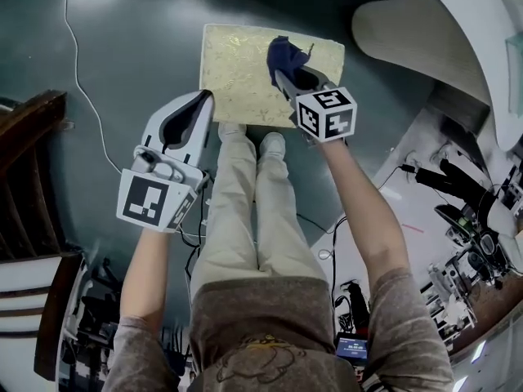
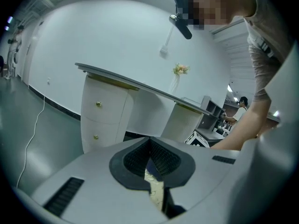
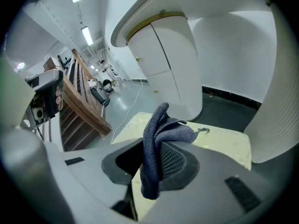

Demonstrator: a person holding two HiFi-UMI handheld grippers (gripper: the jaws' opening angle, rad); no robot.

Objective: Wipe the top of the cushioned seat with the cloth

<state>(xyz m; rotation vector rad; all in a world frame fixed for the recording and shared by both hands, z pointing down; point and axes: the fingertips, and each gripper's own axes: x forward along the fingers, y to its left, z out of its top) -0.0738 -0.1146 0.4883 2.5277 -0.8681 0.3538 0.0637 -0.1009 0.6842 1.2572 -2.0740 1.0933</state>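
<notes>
A person stands on a dark floor (image 1: 114, 31) and holds one gripper in each hand. The seat (image 1: 237, 72) is a pale yellow square cushion with a fine pattern. It lies on the floor just beyond the person's shoes (image 1: 272, 144), and in the right gripper view it (image 3: 226, 139) spreads out behind the jaws.

The right gripper (image 1: 279, 73) reaches over the right half of the seat. Its jaws are clenched on the cloth (image 1: 286, 53), which is dark blue. In the right gripper view the cloth (image 3: 156, 122) is pinched between the two black pads of this gripper (image 3: 154, 148). One bunched part stands up above the jaws and a shorter end hangs below them. From the head view, the cloth is over the far right part of the seat, near its far edge. I cannot tell if it touches the cushion.

The left gripper (image 1: 206, 96) is at the left edge of the seat, well apart from the cloth. In its own view the jaws of this gripper (image 2: 150, 144) are pressed together and hold nothing. Only a thin strip of the seat (image 2: 157, 186) shows under them.

A white cable (image 1: 78, 72) runs over the floor on the left. A white cabinet (image 2: 100, 118) with small gold knobs stands at the far wall, and a wooden frame (image 1: 29, 137) is at the left side.
</notes>
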